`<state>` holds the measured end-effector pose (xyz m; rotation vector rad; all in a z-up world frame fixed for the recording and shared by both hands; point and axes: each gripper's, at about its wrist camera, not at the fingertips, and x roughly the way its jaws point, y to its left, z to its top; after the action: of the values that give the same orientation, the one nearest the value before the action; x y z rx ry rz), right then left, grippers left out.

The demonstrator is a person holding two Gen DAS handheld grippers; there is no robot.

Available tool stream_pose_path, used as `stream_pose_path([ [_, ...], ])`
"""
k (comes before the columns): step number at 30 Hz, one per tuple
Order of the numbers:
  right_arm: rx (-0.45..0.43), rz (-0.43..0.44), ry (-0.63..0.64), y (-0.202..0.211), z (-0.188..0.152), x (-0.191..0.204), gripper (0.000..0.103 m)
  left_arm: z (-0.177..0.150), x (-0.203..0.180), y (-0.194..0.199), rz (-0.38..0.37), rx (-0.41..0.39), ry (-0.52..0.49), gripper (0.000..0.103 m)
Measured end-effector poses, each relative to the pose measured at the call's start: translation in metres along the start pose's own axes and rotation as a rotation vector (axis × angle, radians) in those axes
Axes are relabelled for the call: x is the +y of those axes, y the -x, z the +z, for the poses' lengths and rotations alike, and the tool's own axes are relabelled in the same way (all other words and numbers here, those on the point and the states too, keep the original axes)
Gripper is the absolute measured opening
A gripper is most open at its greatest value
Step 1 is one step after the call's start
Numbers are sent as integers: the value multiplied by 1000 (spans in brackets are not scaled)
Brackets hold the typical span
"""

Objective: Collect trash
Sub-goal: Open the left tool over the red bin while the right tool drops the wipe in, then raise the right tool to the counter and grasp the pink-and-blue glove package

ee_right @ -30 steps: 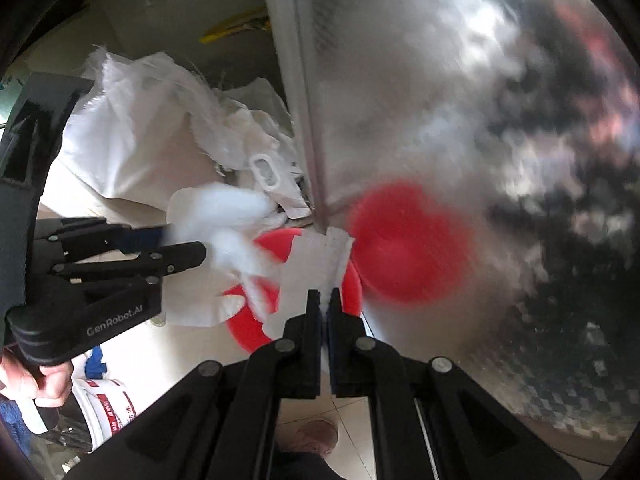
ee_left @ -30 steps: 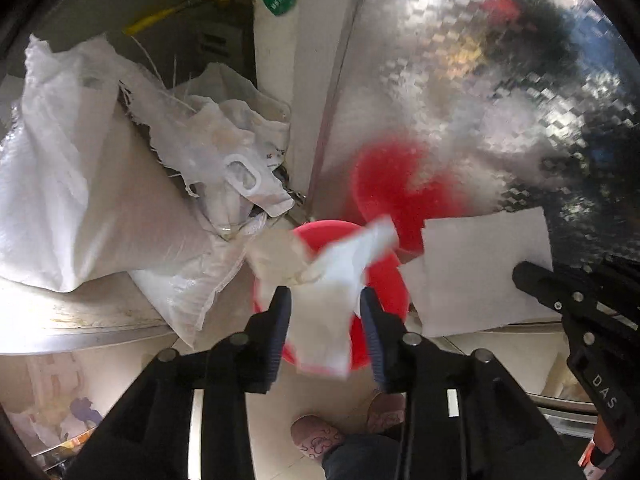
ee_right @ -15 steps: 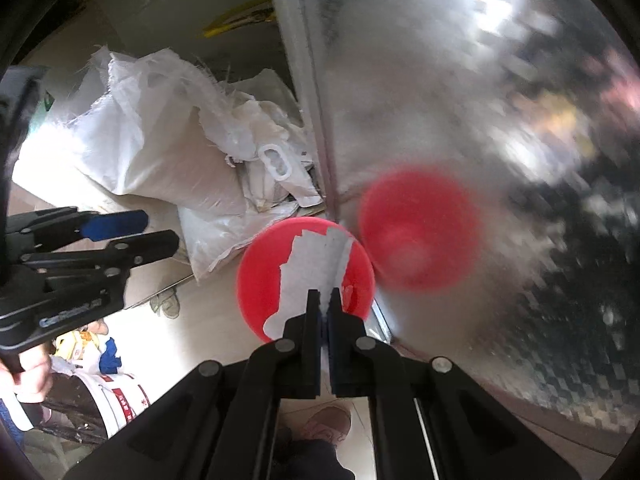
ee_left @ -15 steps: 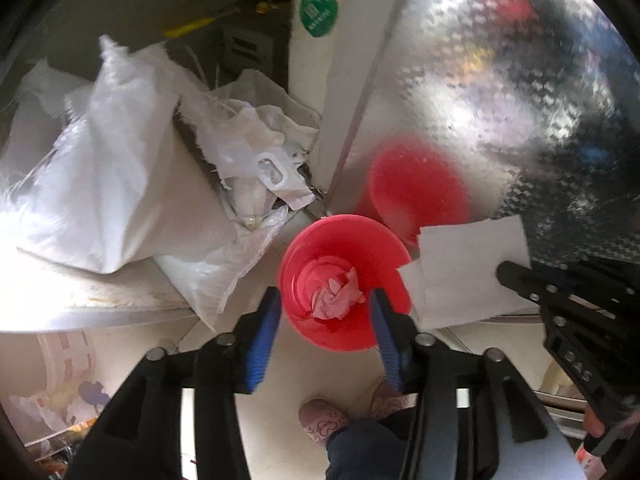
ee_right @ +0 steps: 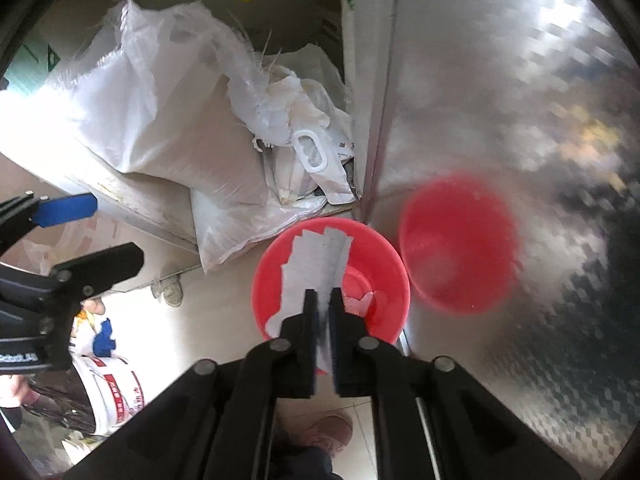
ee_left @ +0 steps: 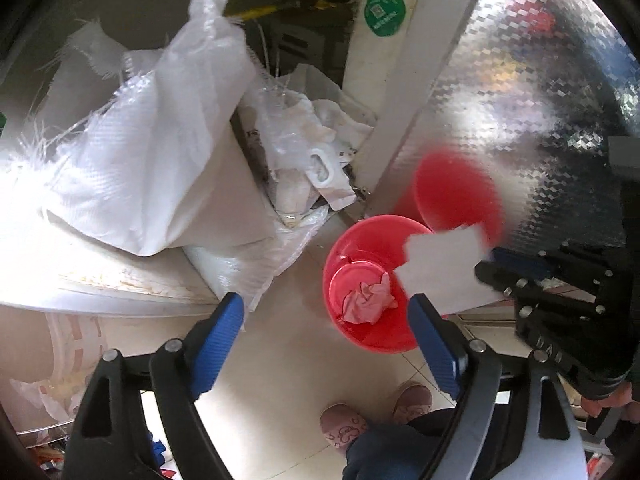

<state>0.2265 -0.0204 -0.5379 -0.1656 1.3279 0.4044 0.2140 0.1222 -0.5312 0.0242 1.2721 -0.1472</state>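
Closest of all, two shoes on the pale floor, toes toward the bin. Just above them, the left gripper, pointing down, jaws opening wide with nothing between. Nothing to hold, so no need to squeeze.

Beside it, the right gripper, also pointing down. Jaws opening just a little, with a flat white paper in the gap. Loose, not pinched, by the look of the space on each side. Held right over the bin, most likely so as to fall straight in and not onto the floor.

Below both, the red bin, standing on the floor with its mouth up, ready to catch trash. Already inside, down at the bottom: a crumpled tissue. Pink-looking, maybe from the red all around it.

Off to one side, a white bucket on the floor, apart from the bin.

Behind the bin, a shiny wall, close against the rim. A second red shape there, blurry, only the bin's mirror picture. Tucked into that corner, probably to stay out of the way.

Farther back, big white sacks piled on a low ledge, leaning on each other, with torn bags stuffed in by the wall. Farthest, a green sticker high on a white post.
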Motion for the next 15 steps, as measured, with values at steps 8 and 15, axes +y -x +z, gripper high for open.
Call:
stream_pose_path([
  [8,-29,-52,5,29,-5,7,70,-1,4,27,12,10,8,83],
  [15,-14,-32,-2,98,-8,17,70,1,-4,104,7,10,4,83],
])
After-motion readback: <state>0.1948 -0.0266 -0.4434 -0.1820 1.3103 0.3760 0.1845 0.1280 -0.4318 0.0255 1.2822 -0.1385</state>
